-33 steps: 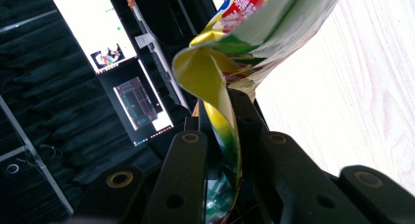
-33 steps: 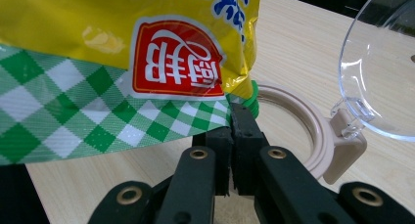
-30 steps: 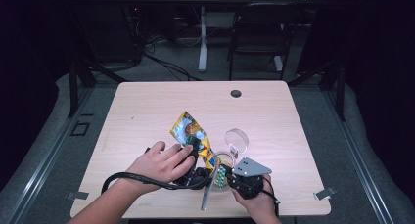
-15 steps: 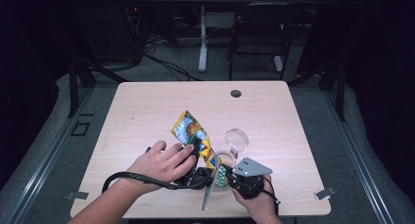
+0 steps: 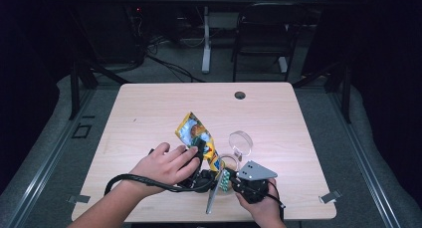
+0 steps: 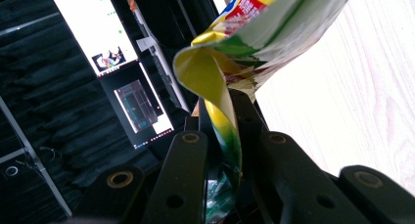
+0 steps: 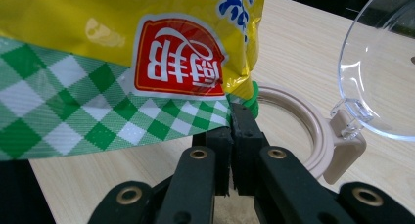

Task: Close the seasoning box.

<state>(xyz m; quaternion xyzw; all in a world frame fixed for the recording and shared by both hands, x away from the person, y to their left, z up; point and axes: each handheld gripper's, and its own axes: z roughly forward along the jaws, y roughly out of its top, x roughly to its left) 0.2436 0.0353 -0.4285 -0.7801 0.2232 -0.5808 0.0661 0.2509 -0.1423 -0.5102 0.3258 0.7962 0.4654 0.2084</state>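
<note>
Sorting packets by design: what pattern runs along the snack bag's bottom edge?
Green-and-white checks on the snack bag; right gripper view.

L claw (image 5: 203,153) + R claw (image 5: 234,180) both clamped tight, hands low, close together.

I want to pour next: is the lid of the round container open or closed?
Open. The clear lid stands tilted up on its hinge, away from the beige container rim; whether anything is inside, I cannot tell.

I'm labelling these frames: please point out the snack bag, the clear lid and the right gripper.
snack bag (image 7: 122,62), right gripper view, on its yellow front.
clear lid (image 5: 241,142), high view, on its transparent disc.
right gripper (image 7: 231,128), right gripper view, between its fingertips.
</note>
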